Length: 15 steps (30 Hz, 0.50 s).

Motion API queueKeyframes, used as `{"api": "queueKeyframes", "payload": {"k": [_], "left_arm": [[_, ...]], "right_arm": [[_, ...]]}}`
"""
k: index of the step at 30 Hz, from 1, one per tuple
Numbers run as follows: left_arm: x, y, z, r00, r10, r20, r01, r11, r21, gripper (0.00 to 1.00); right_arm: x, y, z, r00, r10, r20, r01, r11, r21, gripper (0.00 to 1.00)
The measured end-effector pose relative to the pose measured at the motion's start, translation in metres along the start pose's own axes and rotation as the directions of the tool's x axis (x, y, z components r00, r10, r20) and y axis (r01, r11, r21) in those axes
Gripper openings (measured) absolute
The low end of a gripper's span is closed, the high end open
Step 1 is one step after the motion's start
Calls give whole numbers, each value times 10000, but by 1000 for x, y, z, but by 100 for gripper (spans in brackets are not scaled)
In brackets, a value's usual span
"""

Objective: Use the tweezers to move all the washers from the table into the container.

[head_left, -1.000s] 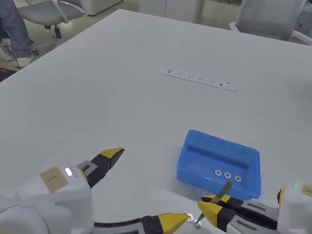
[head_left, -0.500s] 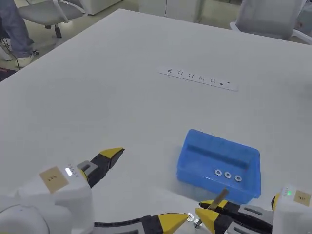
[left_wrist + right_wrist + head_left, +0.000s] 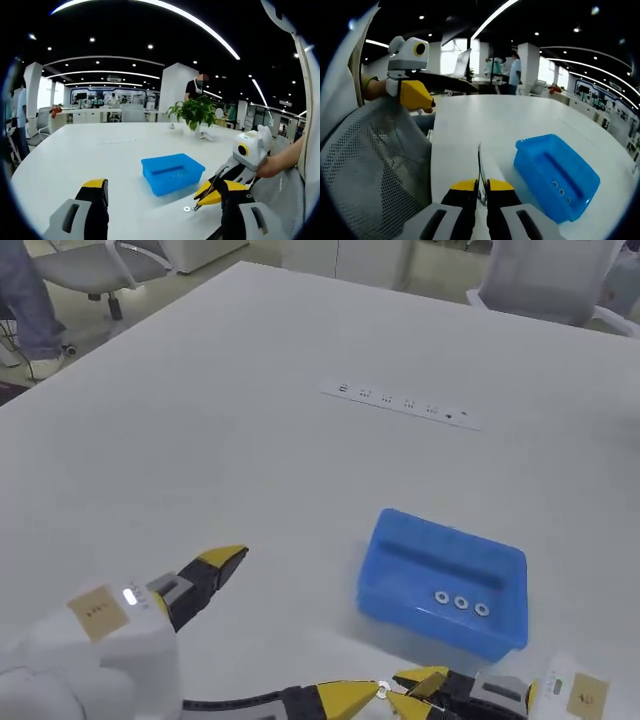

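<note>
A blue container [image 3: 445,575] stands on the white table [image 3: 250,440] with three washers [image 3: 460,601] inside. One loose washer [image 3: 187,209] lies on the table in front of it. My right gripper [image 3: 481,186] is shut on thin tweezers [image 3: 480,162], which point forward past the container [image 3: 555,175]. In the left gripper view the tweezers [image 3: 207,189] slant down with their tip right beside the loose washer. My left gripper [image 3: 290,630] is wide open and holds nothing. One of its yellow fingertips [image 3: 350,695] lies close to the washer and the right gripper [image 3: 425,685].
A flat power strip [image 3: 400,403] is set into the table farther back. Office chairs [image 3: 90,265] stand beyond the far edges. A mesh chair back [image 3: 375,165] fills the left of the right gripper view. A potted plant [image 3: 192,112] stands at the table's far end.
The right gripper with the tweezers has dropped lower and nearer the table by the loose washer. The left gripper has stayed open in place. The head camera shifted slightly.
</note>
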<state>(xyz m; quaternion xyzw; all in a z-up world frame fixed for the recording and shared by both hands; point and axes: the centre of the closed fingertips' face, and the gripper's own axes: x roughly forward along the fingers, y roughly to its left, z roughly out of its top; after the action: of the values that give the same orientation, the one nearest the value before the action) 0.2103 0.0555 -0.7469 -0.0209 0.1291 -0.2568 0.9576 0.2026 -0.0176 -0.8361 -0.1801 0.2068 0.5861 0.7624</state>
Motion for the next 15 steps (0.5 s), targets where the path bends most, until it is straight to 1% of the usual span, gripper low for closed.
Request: {"api": "queueKeyframes", "payload": {"k": [1, 2, 4, 6, 7, 9, 11, 13, 15], "left_arm": [[0, -3, 5, 9995, -116, 284, 119, 9999, -92, 97], [0, -3, 6, 9994, -145, 329, 148, 9999, -84, 98], [0, -2, 5, 9996, -19, 269, 19, 10000, 12, 98], [1, 1, 2, 9999, 111, 112, -111, 9999, 34, 98], [1, 1, 1, 9999, 115, 60, -115, 9999, 2, 98], [2, 0, -1, 10000, 75, -27, -75, 10000, -43, 98], [3, 0, -4, 9998, 89, -200, -87, 9999, 59, 98], [3, 0, -4, 9997, 95, -229, -93, 9999, 119, 98], [3, -1, -1, 10000, 66, -30, -66, 10000, -10, 97]], "right_arm": [[-1, -1, -1, 9999, -157, -64, 157, 9999, 22, 3], [-1, 0, -1, 9998, -160, -89, 160, 9999, -44, 3], [-2, -1, -2, 9998, -169, -118, 169, 9999, -17, 3], [-1, -4, -2, 9997, -244, -69, 246, 9993, 276, 3], [-1, -4, -1, 9997, -239, -20, 239, 9992, 307, 3], [0, -4, -1, 9996, -257, -77, 259, 9992, 308, 3], [0, -4, -1, 9996, -271, -101, 274, 9991, 318, 3], [1, -2, 0, 9997, -234, -39, 235, 9996, 163, 3], [0, -2, 0, 9998, -178, 4, 178, 9998, 85, 3]]}}
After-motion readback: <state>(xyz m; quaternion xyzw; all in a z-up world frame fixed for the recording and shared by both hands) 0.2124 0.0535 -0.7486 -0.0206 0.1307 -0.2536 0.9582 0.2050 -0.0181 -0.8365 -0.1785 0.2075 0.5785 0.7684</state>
